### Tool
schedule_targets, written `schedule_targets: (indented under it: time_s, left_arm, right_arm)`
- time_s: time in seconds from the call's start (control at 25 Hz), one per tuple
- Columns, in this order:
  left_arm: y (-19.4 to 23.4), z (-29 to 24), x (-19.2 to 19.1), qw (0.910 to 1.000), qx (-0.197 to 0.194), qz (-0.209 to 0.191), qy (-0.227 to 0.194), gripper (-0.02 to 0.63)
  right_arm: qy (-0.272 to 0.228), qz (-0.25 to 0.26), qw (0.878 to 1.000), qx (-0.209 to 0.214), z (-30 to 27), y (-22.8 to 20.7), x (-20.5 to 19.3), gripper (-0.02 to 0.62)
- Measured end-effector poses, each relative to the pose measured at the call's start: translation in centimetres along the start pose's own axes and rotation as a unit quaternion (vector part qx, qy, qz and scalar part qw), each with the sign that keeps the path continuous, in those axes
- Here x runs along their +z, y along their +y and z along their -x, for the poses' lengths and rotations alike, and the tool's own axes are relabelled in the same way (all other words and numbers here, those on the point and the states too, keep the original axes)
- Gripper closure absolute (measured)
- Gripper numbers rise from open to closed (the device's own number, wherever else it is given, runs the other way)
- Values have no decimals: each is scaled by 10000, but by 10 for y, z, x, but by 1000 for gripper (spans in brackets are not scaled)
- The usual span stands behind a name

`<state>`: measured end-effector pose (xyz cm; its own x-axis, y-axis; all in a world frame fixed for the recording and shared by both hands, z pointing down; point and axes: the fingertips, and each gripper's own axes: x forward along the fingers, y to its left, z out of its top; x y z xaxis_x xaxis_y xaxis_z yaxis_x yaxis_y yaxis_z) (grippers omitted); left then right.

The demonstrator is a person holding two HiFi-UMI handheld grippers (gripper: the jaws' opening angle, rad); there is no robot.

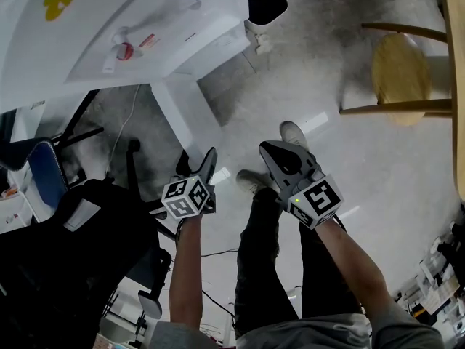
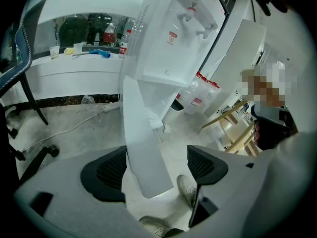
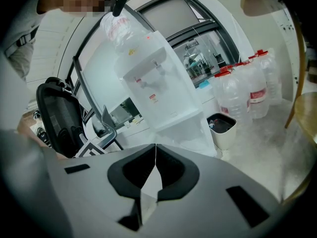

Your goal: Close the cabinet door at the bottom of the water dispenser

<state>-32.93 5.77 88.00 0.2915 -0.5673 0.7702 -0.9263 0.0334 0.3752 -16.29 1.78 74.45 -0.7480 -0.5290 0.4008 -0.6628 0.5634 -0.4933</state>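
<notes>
Left gripper (image 2: 157, 165) spread at the open cabinet door (image 2: 141, 143), right gripper (image 3: 155, 152) pressed together.
I see my left gripper's jaws wide apart, the white door's free edge showing between them, nearer the left jaw, with no pad pressing it. The door stands open from the water dispenser (image 2: 173, 43) base just ahead. Further right, my right gripper's jaws meet on nothing.

White water dispenser (image 1: 203, 27), white cabinet door (image 1: 182, 118); black office chair (image 1: 80, 253); tan stool (image 1: 399, 67).
</notes>
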Motion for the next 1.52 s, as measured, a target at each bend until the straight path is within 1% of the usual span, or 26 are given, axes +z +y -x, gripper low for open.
schedule_targets:
  time_s: [0.28, 0.44, 0.6, 0.84, 1.08, 1.52]
  left_arm:
    - [-39, -16, 1, 9988, -395, -227, 177, 237]
    - [-63, -28, 6, 9973, -658, -253, 213, 237]
    - [-85, -40, 12, 9953, -831, -410, 287, 237]
    - [-106, -55, 21, 9929, -944, -628, 370, 236]
    - [-124, -70, 30, 9888, -1042, -958, 482, 233]
    - [-149, -96, 56, 9840, -1158, -1247, 534, 230]
  right_arm:
    - [-77, -37, 9999, -120, 13, -18, 6, 584]
    - [-152, -82, 9996, -213, 22, -31, 11, 584]
    - [-205, -120, 9993, -293, 31, -45, 15, 584]
    - [-278, -155, 9987, -397, 43, -67, 22, 584]
    - [-324, -161, 9981, -492, 52, -86, 31, 584]
    - [-353, -234, 9970, -644, 65, -114, 41, 584]
